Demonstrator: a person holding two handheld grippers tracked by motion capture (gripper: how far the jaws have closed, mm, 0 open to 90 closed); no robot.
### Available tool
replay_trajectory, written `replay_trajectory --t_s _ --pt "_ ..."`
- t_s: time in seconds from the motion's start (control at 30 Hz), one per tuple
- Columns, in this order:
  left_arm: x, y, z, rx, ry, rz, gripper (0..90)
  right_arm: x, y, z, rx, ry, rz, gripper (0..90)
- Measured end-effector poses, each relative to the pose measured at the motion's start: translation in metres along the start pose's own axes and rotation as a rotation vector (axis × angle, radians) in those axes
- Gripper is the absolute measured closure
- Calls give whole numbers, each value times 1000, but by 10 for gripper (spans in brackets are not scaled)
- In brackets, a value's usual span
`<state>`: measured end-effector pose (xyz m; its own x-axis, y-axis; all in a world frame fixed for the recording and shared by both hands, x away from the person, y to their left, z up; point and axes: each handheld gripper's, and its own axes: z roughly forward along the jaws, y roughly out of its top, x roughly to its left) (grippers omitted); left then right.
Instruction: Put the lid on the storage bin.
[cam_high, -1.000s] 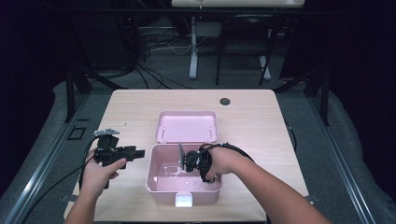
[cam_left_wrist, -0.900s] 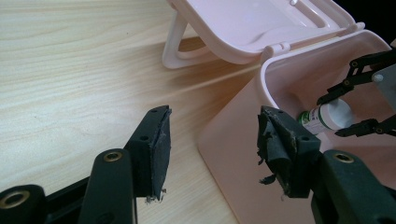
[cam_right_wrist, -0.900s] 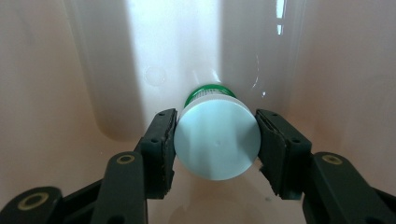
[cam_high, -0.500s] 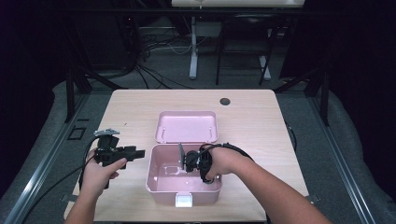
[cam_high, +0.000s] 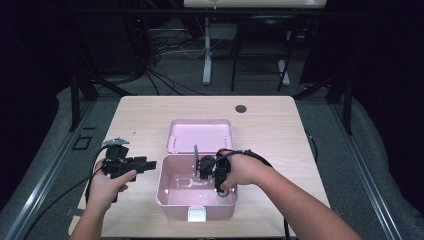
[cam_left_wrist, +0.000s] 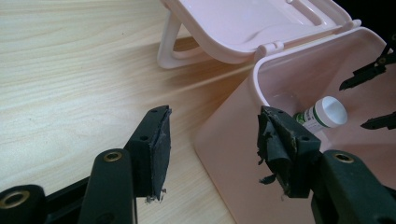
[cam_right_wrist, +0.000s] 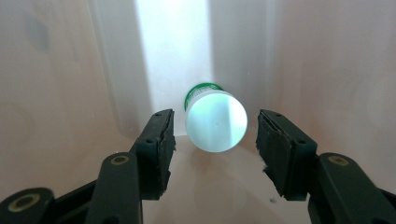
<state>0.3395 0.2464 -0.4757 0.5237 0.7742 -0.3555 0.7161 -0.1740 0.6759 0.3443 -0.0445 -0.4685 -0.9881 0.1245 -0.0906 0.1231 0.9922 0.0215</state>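
While our right gripper (cam_right_wrist: 212, 140) reaches down inside the one pink plastic box (cam_high: 172, 197), its two fingers (cam_right_wrist: 159, 140) stand apart on either side of a single small white-capped bottle with a green label (cam_right_wrist: 215, 120), not touching it. That bottle lies on the box floor. Our left gripper (cam_left_wrist: 212, 149) hovers just beside the box's outer left wall, its two fingers (cam_left_wrist: 154, 149) also apart, gripping nothing. Behind the box its one hinged pink lid (cam_high: 200, 134) lies open on the light wooden surface (cam_high: 270, 125).
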Motion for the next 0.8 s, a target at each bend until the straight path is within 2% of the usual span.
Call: replay_trajectory --t_s 0.17,0.33,0.63,0.8 --pt "-3 1 -1 -1 -5 6 447 -4 -6 -8 -42 13 57 471" --pt "-5 1 -2 -2 -8 14 451 -8 -12 -16 -69 3 91 477" --pt "-12 3 -3 -2 -16 34 458 -17 -24 -28 -139 -21 194 497" --pt "-16 3 -4 -6 -24 51 473 -21 -30 -31 -169 -36 228 504"
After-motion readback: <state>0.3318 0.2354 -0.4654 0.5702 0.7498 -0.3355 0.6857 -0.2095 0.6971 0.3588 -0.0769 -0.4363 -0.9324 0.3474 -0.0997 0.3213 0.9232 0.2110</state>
